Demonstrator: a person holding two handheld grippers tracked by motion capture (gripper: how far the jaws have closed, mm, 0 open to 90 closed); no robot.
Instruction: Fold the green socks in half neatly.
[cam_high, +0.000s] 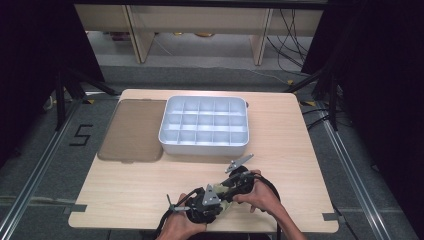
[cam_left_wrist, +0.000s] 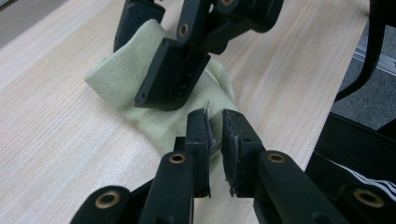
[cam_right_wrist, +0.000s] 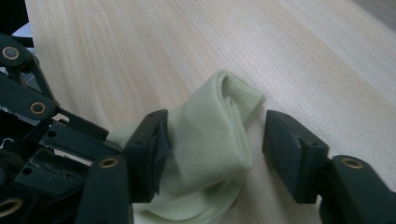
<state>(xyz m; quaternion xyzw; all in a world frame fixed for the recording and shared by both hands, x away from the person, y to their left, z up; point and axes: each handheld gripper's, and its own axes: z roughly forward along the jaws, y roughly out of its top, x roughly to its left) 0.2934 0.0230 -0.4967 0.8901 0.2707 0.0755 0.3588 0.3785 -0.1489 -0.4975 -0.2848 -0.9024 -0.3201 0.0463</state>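
A pale green sock (cam_left_wrist: 126, 79) lies folded on the wooden table (cam_high: 125, 185) near its front edge. My left gripper (cam_left_wrist: 215, 123) has its jaws closed to a thin gap, with the sock's near edge pinched between them. My right gripper (cam_right_wrist: 212, 149) stands open, one jaw on each side of the folded sock (cam_right_wrist: 210, 135), the left jaw touching the fabric. In the high view both hands hold the left gripper (cam_high: 220, 207) and the right gripper (cam_high: 227, 197) tip to tip over the sock (cam_high: 226, 206), which they mostly hide.
A white tray (cam_high: 204, 145) split into several empty compartments stands at the middle back of the table. A flat brown lid (cam_high: 132, 131) lies to its left. The table's front edge runs just below the hands.
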